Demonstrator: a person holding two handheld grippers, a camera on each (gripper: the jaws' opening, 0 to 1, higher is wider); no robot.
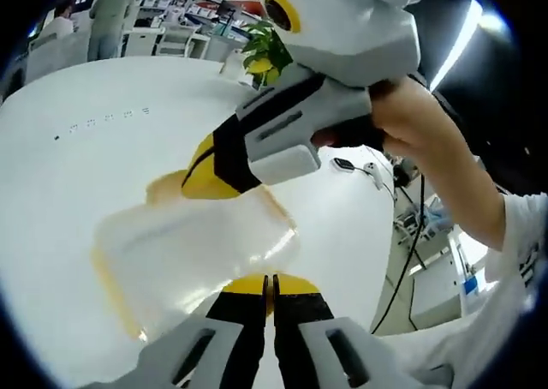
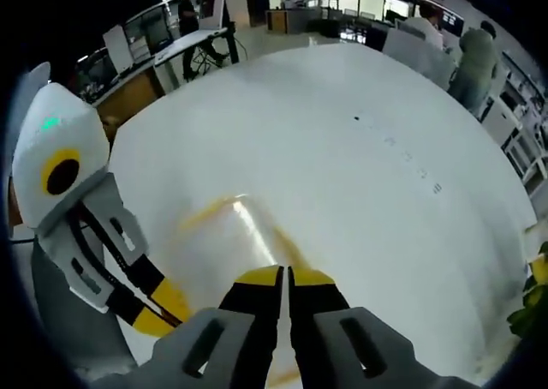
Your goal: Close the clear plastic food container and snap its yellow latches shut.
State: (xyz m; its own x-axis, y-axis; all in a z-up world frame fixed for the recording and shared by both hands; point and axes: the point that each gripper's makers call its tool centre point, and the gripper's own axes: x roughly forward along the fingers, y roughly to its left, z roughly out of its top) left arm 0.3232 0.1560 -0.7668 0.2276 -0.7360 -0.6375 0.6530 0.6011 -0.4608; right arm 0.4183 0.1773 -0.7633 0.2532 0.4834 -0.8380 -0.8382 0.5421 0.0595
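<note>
My left gripper [image 1: 269, 284] rises from the near edge of the left gripper view with its two black jaws, tipped in yellow, pressed together so that only a thin slit divides them. The tips rest at the near edge of the clear plastic food container [image 1: 199, 254], which lies flat on the white table [image 1: 77, 166] with its lid down. A yellow latch [image 1: 110, 288] runs along the container's left side, and a paler yellow strip shows at its far corner.

My right gripper [image 1: 205, 176] comes into that view from the right, held in a hand [image 1: 377, 119]. Its yellow tips sit over the far edge of the container; from here I cannot tell whether they touch it. Its grey and white body blocks much of the table beyond.

In the right gripper view, my right gripper [image 2: 283, 278] also has its jaws pressed together, tips over the container [image 2: 229, 235], which looks blurred and glossy. The left gripper [image 2: 152, 310] enters from the left, its yellow tips just beside the container's near left side.

Further out, a black cable [image 1: 402, 260] hangs off the right edge of the table. A green plant [image 1: 267, 53] stands at the far side. Beyond the table are desks, shelves and people [image 2: 475, 63] standing in an office-like room.
</note>
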